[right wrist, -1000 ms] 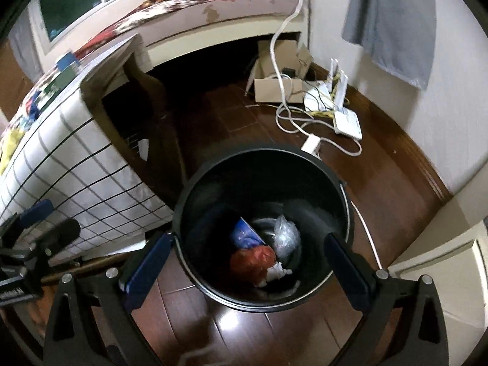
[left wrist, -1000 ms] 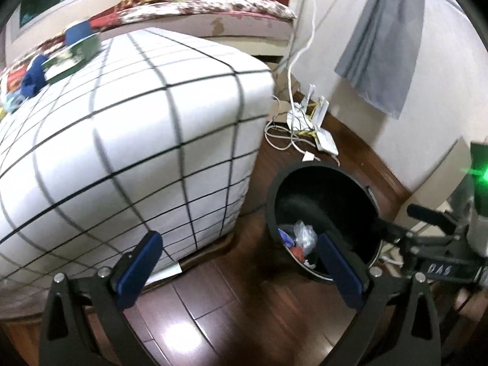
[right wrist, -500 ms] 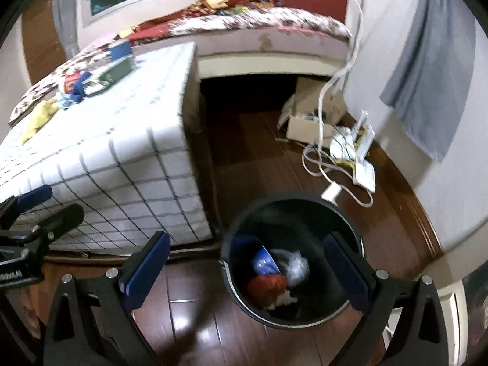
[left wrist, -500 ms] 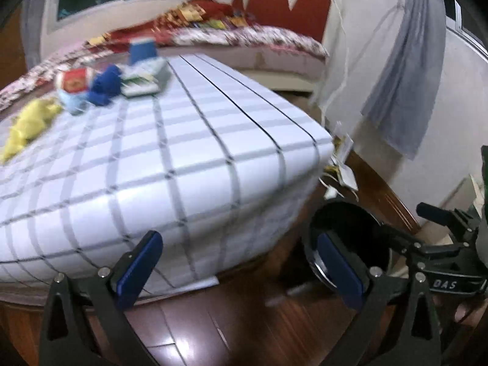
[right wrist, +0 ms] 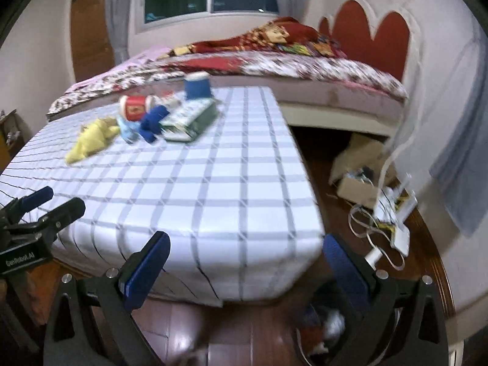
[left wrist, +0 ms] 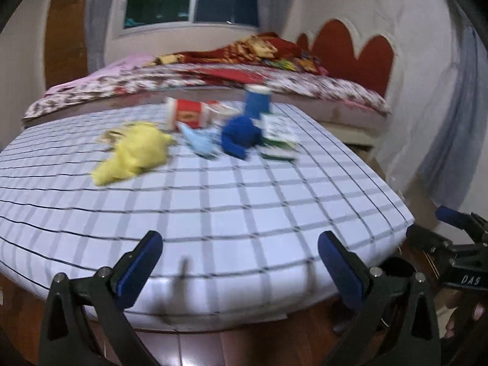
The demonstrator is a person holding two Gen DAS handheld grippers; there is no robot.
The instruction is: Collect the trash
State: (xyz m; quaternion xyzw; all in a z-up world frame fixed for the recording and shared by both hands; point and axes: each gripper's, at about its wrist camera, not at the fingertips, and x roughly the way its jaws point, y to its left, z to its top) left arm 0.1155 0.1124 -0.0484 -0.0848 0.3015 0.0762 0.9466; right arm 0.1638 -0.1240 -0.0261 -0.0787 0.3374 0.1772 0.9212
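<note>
Trash lies in a cluster on the far part of a table with a checked cloth [left wrist: 231,201]: a yellow crumpled bag [left wrist: 134,152], a red and white cup on its side [left wrist: 189,114], a light blue scrap [left wrist: 199,141], a dark blue wad [left wrist: 241,135], an upright blue cup [left wrist: 256,100] and a green and white box [left wrist: 279,140]. The same cluster shows in the right wrist view [right wrist: 152,119]. My left gripper [left wrist: 241,262] is open and empty at the table's near edge. My right gripper [right wrist: 245,268] is open and empty. The black bin [right wrist: 323,335] with trash sits below it.
A bed with a floral cover [right wrist: 274,64] stands behind the table. Cables, a router and a cardboard box [right wrist: 384,210] lie on the wooden floor at the right. A grey curtain [right wrist: 457,167] hangs on the right wall. The bin's rim [left wrist: 396,267] shows beside the table's right corner.
Both grippers have lifted and tilted up from the bin toward the tabletop. The trash cluster has come into fuller view. Both stay open and empty.
</note>
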